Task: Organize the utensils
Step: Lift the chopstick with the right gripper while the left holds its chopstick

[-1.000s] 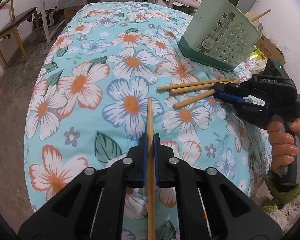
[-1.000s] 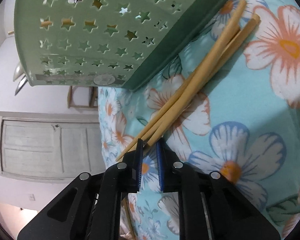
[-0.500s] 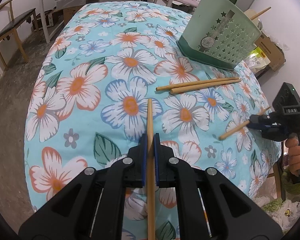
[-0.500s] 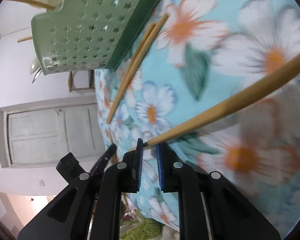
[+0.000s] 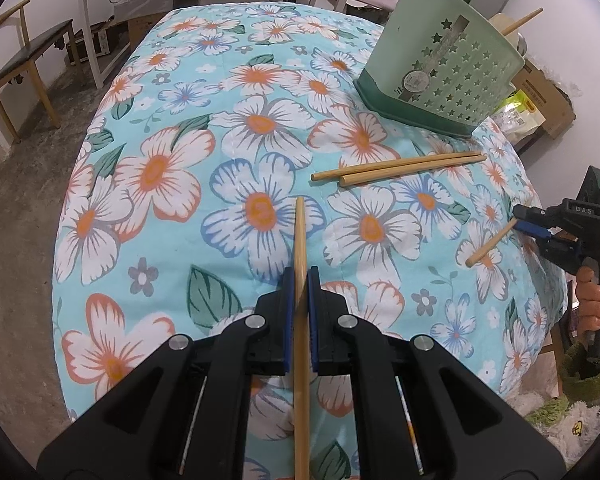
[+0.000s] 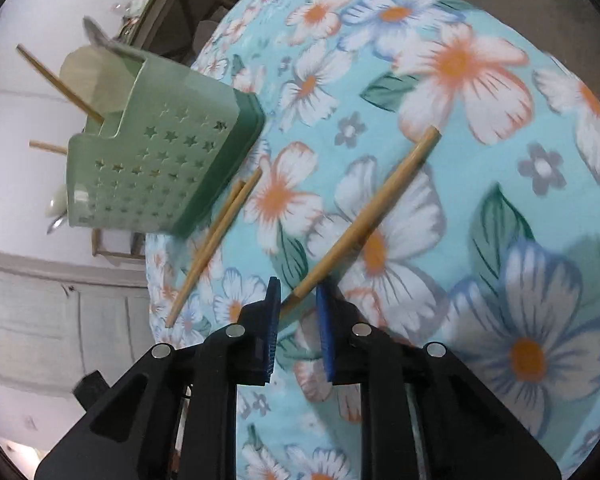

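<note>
A flowered quilt (image 5: 152, 168) covers the whole work surface, soft enough that loose sticks lie where they are put. At its far right corner stands the green star-punched utensil holder (image 5: 448, 76), which leans in the view and already has chopsticks poking out of its top, so it is likely where every stick is meant to go. Just in front of the holder, two loose chopsticks (image 5: 396, 166) lie side by side on the cloth, not yet collected. The left gripper (image 5: 299, 300) is clamped narrow on one chopstick (image 5: 300, 240), which runs lengthwise between its blue pads. The right gripper (image 6: 298, 304) carries a second chopstick (image 6: 364, 224) by its thin end; its jaws have just been opening, and now stand slightly apart with the tip between them, so the hold looks loose.
</note>
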A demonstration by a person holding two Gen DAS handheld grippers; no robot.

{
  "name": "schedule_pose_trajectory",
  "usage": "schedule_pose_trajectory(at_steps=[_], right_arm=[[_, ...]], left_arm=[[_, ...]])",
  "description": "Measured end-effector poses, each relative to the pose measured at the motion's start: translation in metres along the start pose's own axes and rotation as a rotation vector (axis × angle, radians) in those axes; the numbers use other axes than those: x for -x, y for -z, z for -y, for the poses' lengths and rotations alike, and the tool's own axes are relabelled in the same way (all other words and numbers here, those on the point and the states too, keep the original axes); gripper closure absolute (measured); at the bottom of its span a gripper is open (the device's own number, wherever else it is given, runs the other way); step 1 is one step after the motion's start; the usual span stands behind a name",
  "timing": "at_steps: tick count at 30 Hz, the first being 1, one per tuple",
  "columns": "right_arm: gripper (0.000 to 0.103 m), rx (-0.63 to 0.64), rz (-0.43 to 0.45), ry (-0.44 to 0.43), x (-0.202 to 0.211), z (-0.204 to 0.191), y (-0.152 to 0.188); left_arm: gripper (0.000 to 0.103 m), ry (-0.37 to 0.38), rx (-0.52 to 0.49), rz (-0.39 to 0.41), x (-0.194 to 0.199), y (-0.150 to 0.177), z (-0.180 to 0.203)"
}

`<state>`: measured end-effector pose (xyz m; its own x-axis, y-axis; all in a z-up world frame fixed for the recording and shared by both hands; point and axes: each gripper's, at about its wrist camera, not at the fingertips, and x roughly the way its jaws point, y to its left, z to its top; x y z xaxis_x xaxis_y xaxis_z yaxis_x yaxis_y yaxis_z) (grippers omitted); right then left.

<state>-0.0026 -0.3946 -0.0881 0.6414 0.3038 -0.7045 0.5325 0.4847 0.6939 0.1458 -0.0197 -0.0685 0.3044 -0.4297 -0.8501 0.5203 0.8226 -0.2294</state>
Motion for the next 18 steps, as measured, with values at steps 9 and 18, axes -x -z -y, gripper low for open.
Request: schedule_pose_trajectory(at_steps=[9,18], right_arm=[[0.084,0.287,-0.214,0.028,-0.018,-0.036,-0.009],[0.083,0.460,-0.262,0.072,-0.031,-0.065,0.023]], left_arm=[[0.098,0.000,0.000,-0.001,0.000,0.000,0.000],[0.098,0.086,0.018,-0.026,-0.006,-0.003,0.012]])
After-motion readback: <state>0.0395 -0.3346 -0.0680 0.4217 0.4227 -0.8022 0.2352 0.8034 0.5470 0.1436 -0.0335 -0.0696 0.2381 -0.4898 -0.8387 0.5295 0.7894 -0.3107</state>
